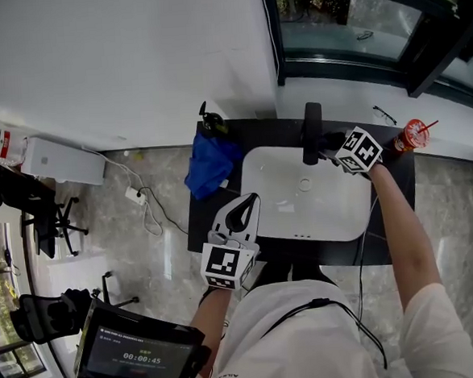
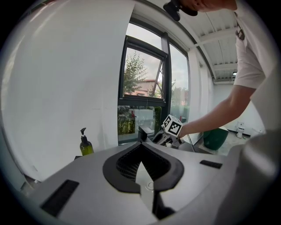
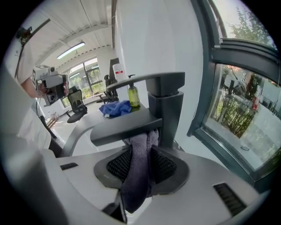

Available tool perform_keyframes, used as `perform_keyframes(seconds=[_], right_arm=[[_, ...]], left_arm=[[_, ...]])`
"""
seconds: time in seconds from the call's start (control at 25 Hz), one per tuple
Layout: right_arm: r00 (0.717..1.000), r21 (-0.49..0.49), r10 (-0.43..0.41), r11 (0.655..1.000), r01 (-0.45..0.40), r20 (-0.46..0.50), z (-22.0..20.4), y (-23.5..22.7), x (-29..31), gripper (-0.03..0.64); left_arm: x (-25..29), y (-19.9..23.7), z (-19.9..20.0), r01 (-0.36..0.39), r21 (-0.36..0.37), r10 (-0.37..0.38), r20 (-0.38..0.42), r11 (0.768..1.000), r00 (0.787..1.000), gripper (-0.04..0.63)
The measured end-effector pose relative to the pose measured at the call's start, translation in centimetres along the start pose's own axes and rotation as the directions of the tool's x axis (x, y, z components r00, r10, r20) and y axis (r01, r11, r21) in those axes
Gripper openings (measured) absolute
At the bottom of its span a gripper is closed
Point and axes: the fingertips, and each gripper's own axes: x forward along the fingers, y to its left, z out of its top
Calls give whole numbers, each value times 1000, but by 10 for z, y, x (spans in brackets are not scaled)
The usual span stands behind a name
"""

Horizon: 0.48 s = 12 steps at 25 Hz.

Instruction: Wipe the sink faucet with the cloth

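The dark faucet stands at the back of the white sink. My right gripper is against the faucet's right side, shut on a grey-purple cloth. In the right gripper view the cloth is pressed to the faucet column, just under the flat spout. My left gripper hovers at the sink's front left corner, shut with nothing in it. In the left gripper view my left gripper points toward the faucet and the right gripper's marker cube.
A blue cloth lies on the black counter left of the sink, with a green soap bottle behind it. A red cup stands at the counter's right end. A window runs behind the faucet.
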Motion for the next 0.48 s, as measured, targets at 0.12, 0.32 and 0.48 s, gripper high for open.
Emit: perform_keyframes(seconds=[0.12,0.32,0.48], right_arm=[[999,-31,0,1000,1,34,9,3,1,121],[999,-70,17,997,-14,40,5,14,-4,121],[997,-94,64,994,-61,31,-2,33,-8,120]], left_arm=[[-1,2,1,-6,-1,6,2,1000,1000,-6],[-3,2,0,-8,-3,8,2,1000,1000,-6],[-3,-2,-1,0,-3,0,3,1000,1000,-6]])
